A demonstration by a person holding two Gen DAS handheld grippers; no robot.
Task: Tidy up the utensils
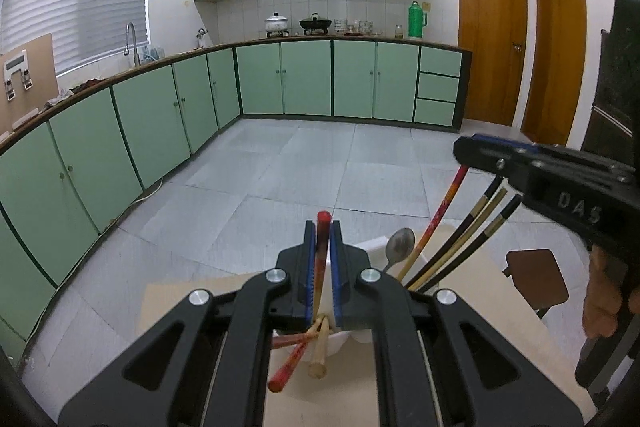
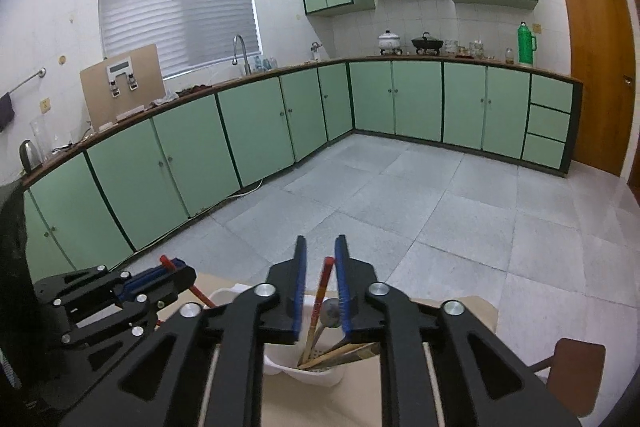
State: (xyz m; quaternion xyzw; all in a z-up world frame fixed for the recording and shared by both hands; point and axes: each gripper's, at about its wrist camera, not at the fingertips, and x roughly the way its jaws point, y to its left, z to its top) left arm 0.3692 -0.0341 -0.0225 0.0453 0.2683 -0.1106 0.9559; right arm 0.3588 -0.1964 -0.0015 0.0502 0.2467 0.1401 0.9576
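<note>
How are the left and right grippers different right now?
The left gripper has its jaws clamped on a red chopstick; the right gripper's jaws stand apart, with a red-orange chopstick loose between them. Both hang over the white utensil holder.

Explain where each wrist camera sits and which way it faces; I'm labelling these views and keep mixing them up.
Left wrist: rides the left gripper, looking along fingers shut on a red chopstick, down over the white holder toward the green cabinets; the right gripper and a hand show at right.
Right wrist: rides the right gripper, jaws apart around a patterned chopstick, above the white holder, facing the green cabinets; the left gripper shows lower left.
Shared: the white holder, its spoon, the green cabinets, each other's gripper.
</note>
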